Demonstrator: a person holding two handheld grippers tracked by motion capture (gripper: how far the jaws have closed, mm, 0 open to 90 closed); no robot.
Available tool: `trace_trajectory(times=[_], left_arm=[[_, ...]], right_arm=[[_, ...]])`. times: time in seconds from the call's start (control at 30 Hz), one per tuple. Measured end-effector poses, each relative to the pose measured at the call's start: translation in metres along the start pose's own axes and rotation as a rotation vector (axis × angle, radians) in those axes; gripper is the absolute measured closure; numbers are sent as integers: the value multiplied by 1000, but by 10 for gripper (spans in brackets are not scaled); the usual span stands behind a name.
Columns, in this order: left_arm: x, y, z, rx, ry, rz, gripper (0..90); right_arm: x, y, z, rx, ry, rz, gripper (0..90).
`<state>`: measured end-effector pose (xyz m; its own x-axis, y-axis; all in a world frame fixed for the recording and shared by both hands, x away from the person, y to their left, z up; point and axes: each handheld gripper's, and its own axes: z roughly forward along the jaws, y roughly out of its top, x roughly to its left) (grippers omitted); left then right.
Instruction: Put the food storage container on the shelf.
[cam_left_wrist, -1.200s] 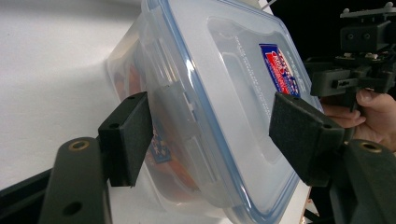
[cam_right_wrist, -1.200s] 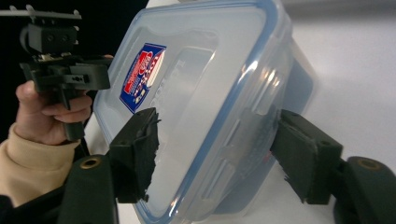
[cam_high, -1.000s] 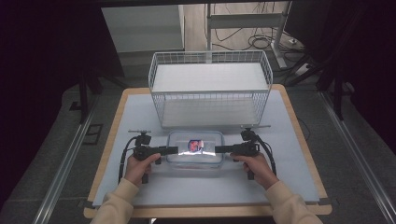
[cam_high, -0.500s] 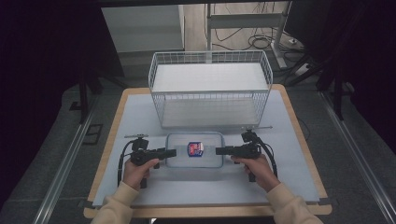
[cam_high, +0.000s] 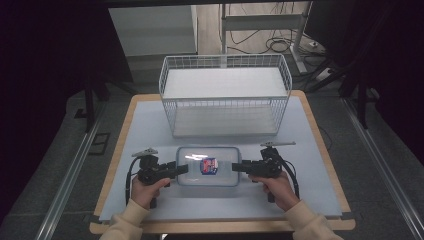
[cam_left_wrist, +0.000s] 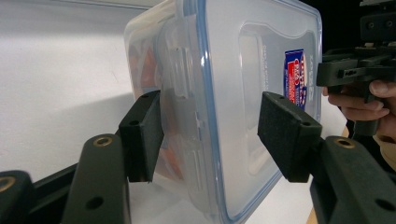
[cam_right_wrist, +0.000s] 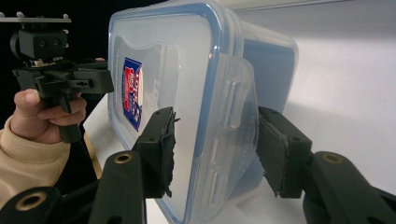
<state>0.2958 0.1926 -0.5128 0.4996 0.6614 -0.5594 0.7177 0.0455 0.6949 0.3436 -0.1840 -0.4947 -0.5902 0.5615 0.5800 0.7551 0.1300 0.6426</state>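
Both claws face inward: left black gripper and right black gripper, jaws apart, each straddling one end latch of the clear rectangular blue-rimmed plastic container lying between them.

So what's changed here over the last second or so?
The clear lidded box has come down toward the person and lies flat on the table, with the left hand-held gripper and right hand-held gripper still at its two ends. The wire basket hasn't moved.
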Motion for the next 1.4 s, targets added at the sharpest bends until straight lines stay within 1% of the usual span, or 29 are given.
trace_trajectory(times=[0.17, 0.3, 0.37, 0.63, 0.77, 0.83, 0.93, 0.97, 1.07, 1.1, 1.2, 1.27, 1.4], left_arm=[[-2, 0, -1, -4, 5, 3, 418], [-2, 0, -2, -9, -2, 5, 439], [-4, 0, -1, -12, 2, 10, 440], [-7, 0, 0, -17, 7, 15, 442], [-10, 5, -3, -42, 2, 19, 451], [-12, 8, -4, -45, -1, 24, 453], [-12, 10, -5, -41, -4, 28, 454], [-13, 11, -5, -40, -6, 31, 454], [-14, 12, -5, -45, -9, 33, 454], [-15, 12, -5, -44, -12, 34, 455], [-17, 15, -5, -46, -18, 41, 455], [-18, 16, -5, -47, -14, 43, 455], [-19, 19, -4, -48, -18, 49, 454]], right_arm=[[2, -1, -1, -9, -4, -9, 498], [2, -1, -2, -18, -6, -10, 502], [3, -1, -3, -20, -12, -25, 502], [3, -1, -5, -31, -17, -42, 502], [3, 1, -8, -47, -7, -43, 502], [4, 2, -10, -54, -5, -48, 502], [6, 3, -12, -60, -6, -50, 502], [7, 4, -14, -61, -10, -62, 502], [8, 6, -15, -70, -12, -70, 503], [9, 7, -18, -75, -14, -83, 504], [11, 9, -21, -87, -16, -95, 505], [12, 10, -22, -86, -15, -93, 505], [14, 12, -24, -94, -22, -111, 505]])
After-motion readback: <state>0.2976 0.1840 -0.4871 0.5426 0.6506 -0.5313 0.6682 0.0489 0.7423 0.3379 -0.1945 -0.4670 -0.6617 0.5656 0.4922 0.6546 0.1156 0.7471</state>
